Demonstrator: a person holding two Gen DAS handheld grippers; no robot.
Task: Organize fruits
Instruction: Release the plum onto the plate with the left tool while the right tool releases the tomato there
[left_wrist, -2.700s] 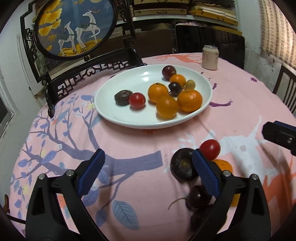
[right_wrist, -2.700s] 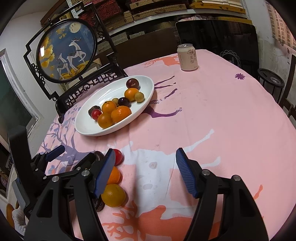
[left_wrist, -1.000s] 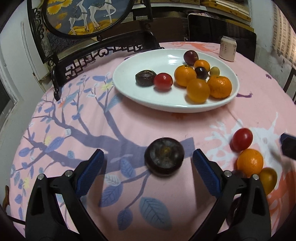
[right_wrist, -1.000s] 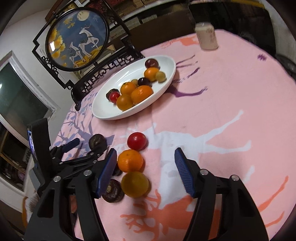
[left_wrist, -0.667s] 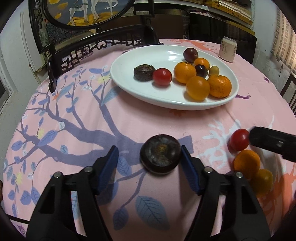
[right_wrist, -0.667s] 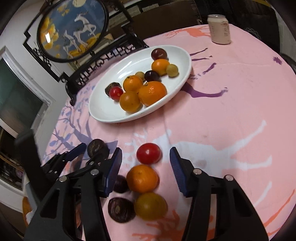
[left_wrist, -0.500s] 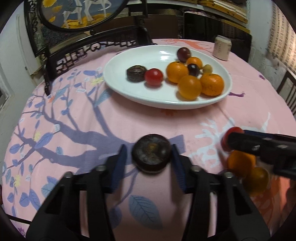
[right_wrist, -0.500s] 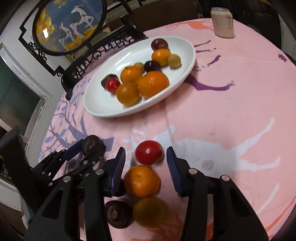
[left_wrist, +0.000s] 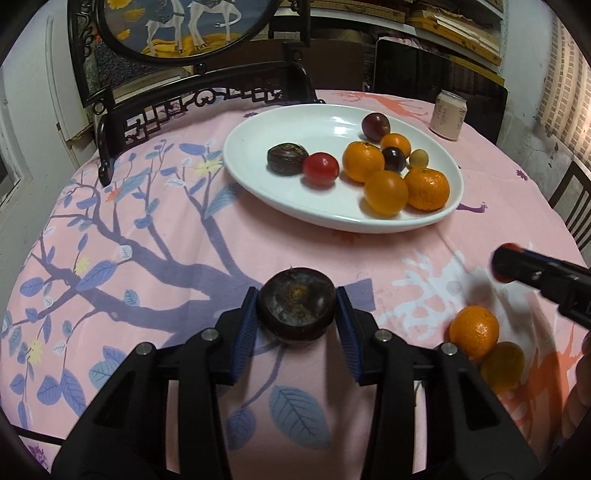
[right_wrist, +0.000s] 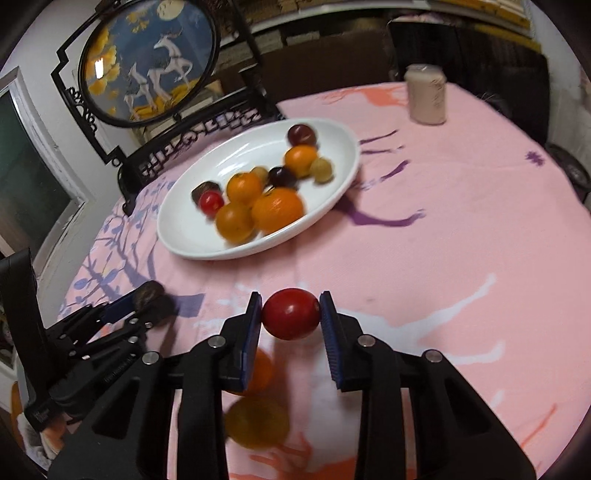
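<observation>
Clamping a dark water chestnut, the left gripper is readying it for the white plate, while the right gripper is closing its jaws on a red tomato for the same trip.

The left gripper clamps a dark brown round fruit between its blue pads — on the pink tablecloth. Beyond sits the white plate of fruit; an orange lies to the right, near the right gripper.
</observation>
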